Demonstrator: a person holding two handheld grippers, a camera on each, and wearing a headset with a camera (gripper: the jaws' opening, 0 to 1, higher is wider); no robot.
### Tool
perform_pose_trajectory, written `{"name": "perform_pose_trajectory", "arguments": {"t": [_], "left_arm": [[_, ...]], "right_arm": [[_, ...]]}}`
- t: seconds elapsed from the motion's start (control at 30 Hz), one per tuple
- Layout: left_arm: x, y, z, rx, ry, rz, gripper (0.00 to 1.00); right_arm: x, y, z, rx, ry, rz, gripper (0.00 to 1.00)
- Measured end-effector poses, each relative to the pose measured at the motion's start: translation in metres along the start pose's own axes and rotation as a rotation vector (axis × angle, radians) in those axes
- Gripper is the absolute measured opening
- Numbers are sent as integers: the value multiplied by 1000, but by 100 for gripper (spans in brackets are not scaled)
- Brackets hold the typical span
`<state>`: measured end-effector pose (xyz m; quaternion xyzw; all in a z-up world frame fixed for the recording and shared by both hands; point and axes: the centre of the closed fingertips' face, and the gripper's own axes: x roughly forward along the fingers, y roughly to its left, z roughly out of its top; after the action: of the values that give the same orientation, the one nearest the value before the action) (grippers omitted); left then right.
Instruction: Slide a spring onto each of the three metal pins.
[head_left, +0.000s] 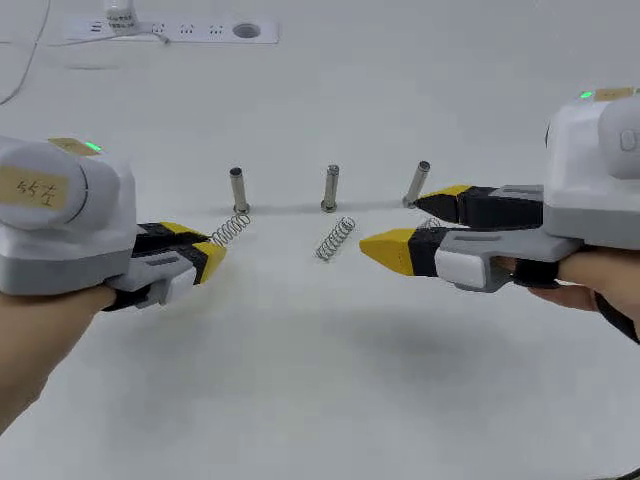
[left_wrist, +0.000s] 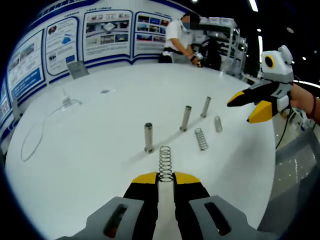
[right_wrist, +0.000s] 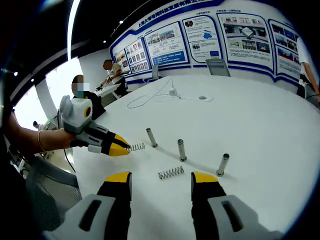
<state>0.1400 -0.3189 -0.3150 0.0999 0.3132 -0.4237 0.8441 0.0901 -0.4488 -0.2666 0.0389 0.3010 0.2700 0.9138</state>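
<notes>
Three upright metal pins stand in a row on the white table: left pin (head_left: 238, 190), middle pin (head_left: 331, 188), right pin (head_left: 418, 185), which leans. My left gripper (head_left: 213, 253) is shut on the end of a spring (head_left: 230, 230) that points toward the left pin (left_wrist: 148, 137); the held spring (left_wrist: 165, 160) sticks out past the tips. A second spring (head_left: 336, 238) lies loose in front of the middle pin. A third spring (left_wrist: 218, 124) lies by the right pin. My right gripper (head_left: 395, 225) is open, hovering near the right pin, with nothing between its fingers.
A white power strip (head_left: 170, 30) with a cable lies at the table's far edge. People (left_wrist: 177, 37) stand beyond the table by poster boards (right_wrist: 210, 35). A chair (right_wrist: 42, 195) sits at the table's edge near the left gripper (right_wrist: 120, 148).
</notes>
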Motion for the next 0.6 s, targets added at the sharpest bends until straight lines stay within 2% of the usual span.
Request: {"name": "perform_pose_trajectory", "arguments": {"t": [0.17,0.27,0.37,0.6], "left_arm": [[-8,-8,12,-36,-76,-9,10],[-11,-14,18,-70,-113,-24,10],[-15,-21,24,-92,-153,-39,10],[-23,-30,34,-99,-214,-59,10]], "right_arm": [[5,10,10,64,-42,23,47],[8,16,17,130,-73,35,45],[12,21,25,225,-114,56,44],[21,29,34,291,-138,78,42]]}}
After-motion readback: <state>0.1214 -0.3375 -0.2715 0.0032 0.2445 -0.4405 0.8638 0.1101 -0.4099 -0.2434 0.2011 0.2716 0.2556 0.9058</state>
